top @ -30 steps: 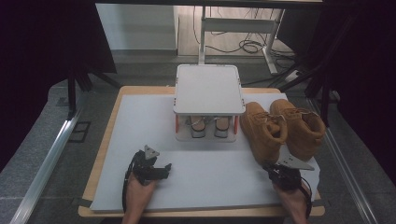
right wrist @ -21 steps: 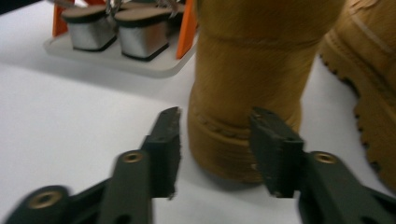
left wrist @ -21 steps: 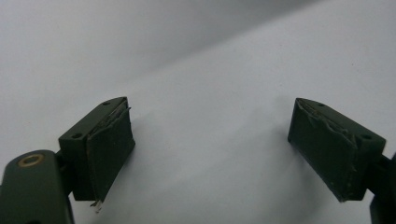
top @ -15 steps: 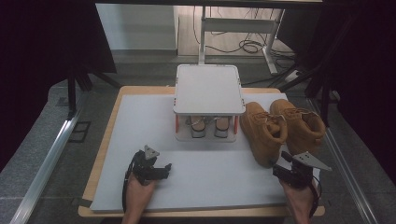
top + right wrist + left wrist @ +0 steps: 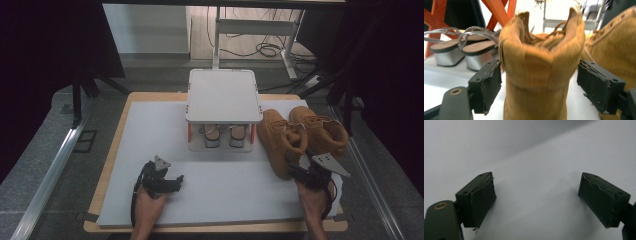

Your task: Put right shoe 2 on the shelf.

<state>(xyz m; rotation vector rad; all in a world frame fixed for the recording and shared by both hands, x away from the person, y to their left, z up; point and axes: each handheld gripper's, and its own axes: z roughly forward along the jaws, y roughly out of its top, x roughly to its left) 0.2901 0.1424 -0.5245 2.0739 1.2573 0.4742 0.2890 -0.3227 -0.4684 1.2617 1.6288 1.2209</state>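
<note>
My right hand-held gripper [image 5: 537, 87] has just been opening; jaws stand wide around the near tan boot's [image 5: 539, 70] heel collar, pads not pressing. Boot stands on the table [image 5: 150, 130] beside the shoe rack [image 5: 223, 95]. Step: lining up the grasp. Next: close squarely. Left hand-held gripper [image 5: 537, 202] wide, empty.

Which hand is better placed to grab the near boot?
Right. The right tool already straddles the near boot's heel, jaws open either side. The left tool sits open over bare white mat, far from both boots.
</note>
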